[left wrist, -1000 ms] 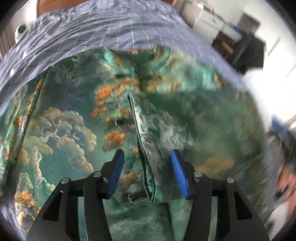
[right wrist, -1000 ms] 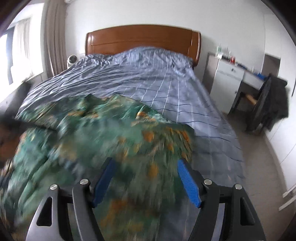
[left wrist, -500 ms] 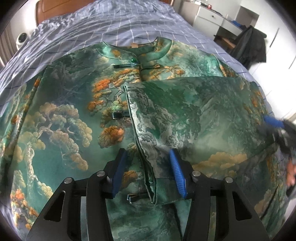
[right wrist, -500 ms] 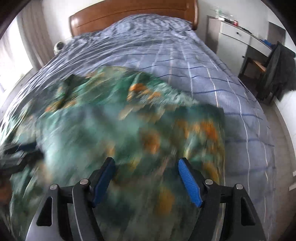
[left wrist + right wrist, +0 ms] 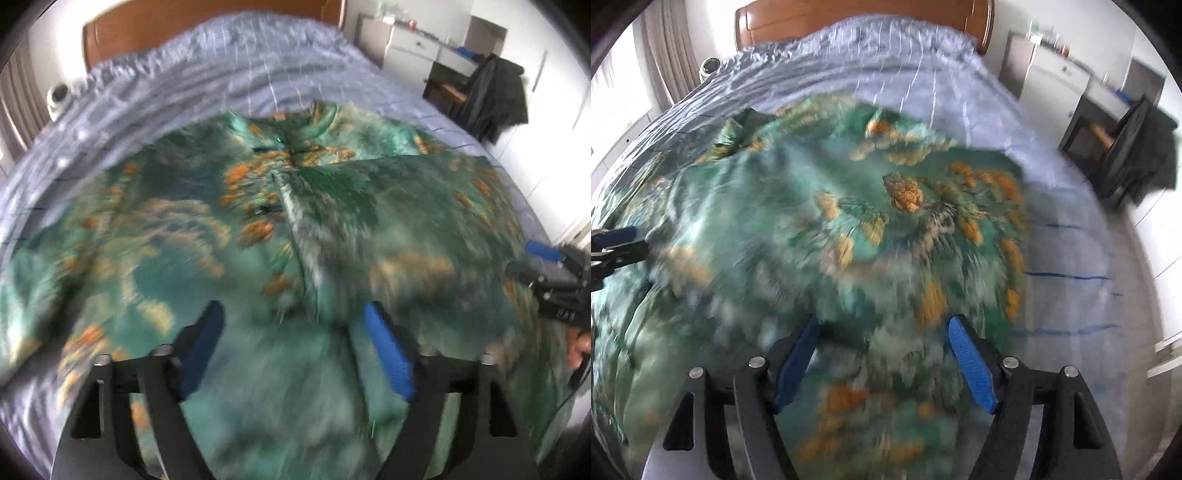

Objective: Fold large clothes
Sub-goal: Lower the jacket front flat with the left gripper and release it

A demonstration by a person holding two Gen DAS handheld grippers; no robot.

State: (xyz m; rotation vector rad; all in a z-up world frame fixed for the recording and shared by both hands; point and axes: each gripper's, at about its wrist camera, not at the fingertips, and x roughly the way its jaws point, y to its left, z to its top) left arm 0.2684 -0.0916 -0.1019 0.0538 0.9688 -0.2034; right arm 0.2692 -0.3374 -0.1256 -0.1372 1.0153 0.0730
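My left gripper (image 5: 293,347) was wide open and held nothing. It hung just above the lower middle of the green jacket (image 5: 184,240), near the edge of the flap that was folded over. My right gripper (image 5: 882,360) was wide open too, with nothing between its blue pads (image 5: 971,363). It hung over the jacket's right side, not far from where the cloth ended and the blue checked bed cover (image 5: 1063,258) showed.

The jacket lay spread out on the bed, with its collar (image 5: 317,122) pointing to the wooden headboard (image 5: 857,14). One side was already folded in toward the middle. The other side was still flat and open.

I think I was between folds. Next I would need to pick up the flat side and bring it over. Both pictures were blurry, so I could not see the cloth edges well. The cloth looked shiny and might slip.
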